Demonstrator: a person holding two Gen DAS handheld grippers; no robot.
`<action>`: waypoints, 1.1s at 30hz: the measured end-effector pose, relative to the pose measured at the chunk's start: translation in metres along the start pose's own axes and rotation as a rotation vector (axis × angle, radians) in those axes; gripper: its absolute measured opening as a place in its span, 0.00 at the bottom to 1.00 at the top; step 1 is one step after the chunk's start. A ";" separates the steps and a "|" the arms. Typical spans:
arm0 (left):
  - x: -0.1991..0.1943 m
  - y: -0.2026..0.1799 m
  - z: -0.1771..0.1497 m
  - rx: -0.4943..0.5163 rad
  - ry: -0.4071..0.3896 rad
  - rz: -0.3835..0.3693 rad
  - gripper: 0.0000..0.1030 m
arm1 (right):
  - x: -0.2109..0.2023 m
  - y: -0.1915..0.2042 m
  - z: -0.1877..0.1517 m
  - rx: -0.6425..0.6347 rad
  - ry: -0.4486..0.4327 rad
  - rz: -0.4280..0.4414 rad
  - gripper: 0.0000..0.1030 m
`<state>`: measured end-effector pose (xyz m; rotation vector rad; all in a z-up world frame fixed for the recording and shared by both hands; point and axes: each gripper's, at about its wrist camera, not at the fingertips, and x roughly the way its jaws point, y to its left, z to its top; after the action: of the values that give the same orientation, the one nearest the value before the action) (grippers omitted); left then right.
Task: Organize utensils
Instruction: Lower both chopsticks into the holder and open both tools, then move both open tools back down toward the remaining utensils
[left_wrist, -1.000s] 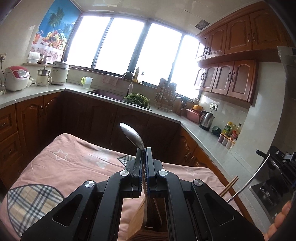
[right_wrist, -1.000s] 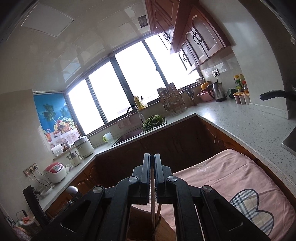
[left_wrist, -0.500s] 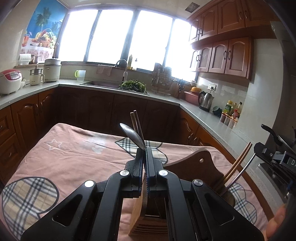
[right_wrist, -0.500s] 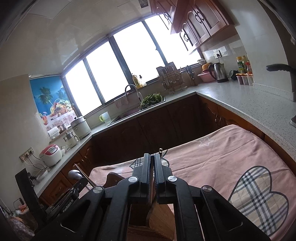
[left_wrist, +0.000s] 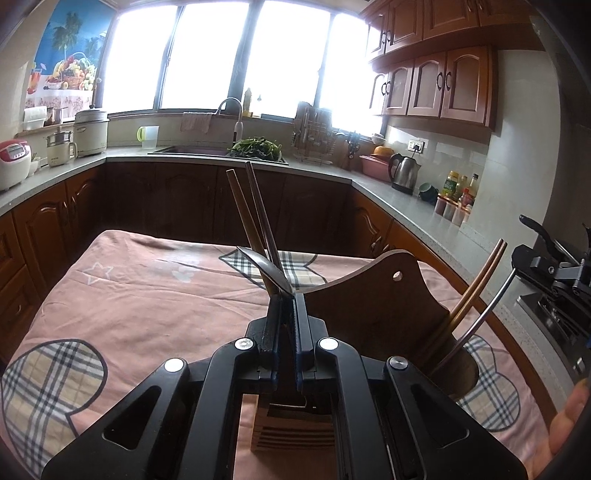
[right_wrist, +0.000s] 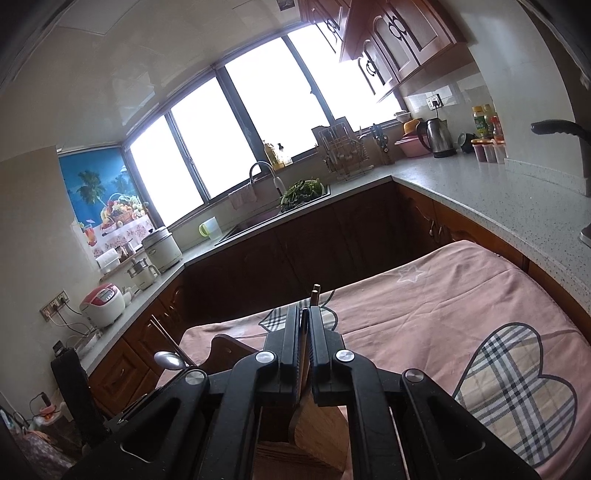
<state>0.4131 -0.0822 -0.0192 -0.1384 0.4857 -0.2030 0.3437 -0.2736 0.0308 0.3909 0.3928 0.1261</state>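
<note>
Left gripper matte black, angular linkage arms with triangular cut-outs, four round silver screws, blue-edged finger pads, right gripper same black build, silver screws, ribbed pads

You lowered your left gripper with its spoon toward the wooden utensil holder | a chopstick pair now shows behind the spoon | you lowered your right gripper with its chopsticks | pink tablecloth now fills more of both views.
</note>
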 end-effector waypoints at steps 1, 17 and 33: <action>0.000 0.000 0.000 -0.002 0.003 -0.002 0.04 | 0.000 0.000 0.000 0.000 0.001 0.000 0.04; -0.018 0.010 0.004 -0.038 0.015 -0.016 0.61 | -0.008 -0.012 -0.002 0.072 0.001 0.028 0.56; -0.089 0.038 -0.018 -0.119 0.071 -0.018 0.99 | -0.066 -0.014 -0.016 0.117 -0.005 0.072 0.92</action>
<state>0.3339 -0.0270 -0.0016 -0.2524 0.5678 -0.1971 0.2773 -0.2934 0.0343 0.5209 0.3820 0.1726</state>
